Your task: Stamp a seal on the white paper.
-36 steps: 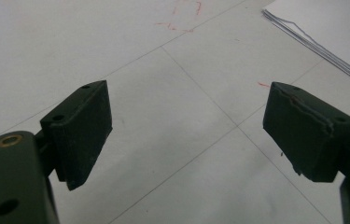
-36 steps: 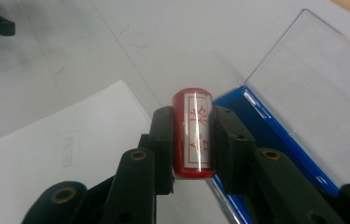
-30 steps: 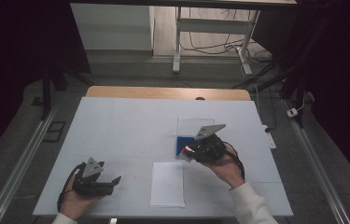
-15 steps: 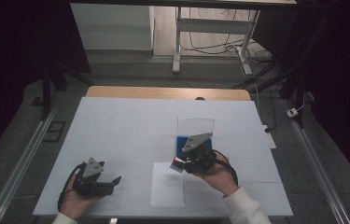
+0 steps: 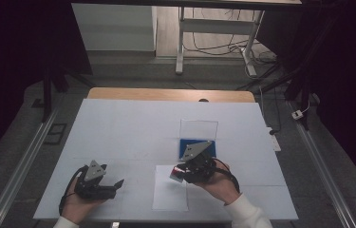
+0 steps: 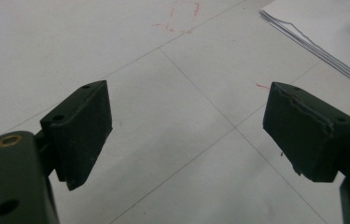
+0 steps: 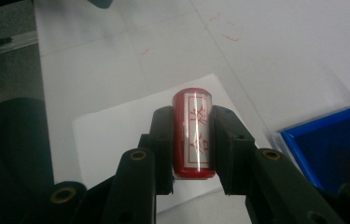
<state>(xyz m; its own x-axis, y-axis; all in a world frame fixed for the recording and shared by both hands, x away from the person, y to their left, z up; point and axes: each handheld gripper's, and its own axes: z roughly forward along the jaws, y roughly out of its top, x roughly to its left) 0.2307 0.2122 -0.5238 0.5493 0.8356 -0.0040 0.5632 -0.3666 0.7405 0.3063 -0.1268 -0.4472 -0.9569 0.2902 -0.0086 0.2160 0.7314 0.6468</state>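
Carrying stamp (image 7: 193,135), clamped in right gripper (image 7: 192,140), over paper (image 5: 166,197), beside blue ink pad (image 5: 195,145). Left gripper (image 6: 186,130) is resting, jaws wide, empty. Next, likely: pressing stamp squarely down.

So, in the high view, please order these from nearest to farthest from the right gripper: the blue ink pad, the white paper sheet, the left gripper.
From the right gripper, holding the red stamp:
1. White paper sheet, directly under its tip.
2. Blue ink pad, just behind it, its clear lid raised.
3. Left gripper, far across at the table's left front.
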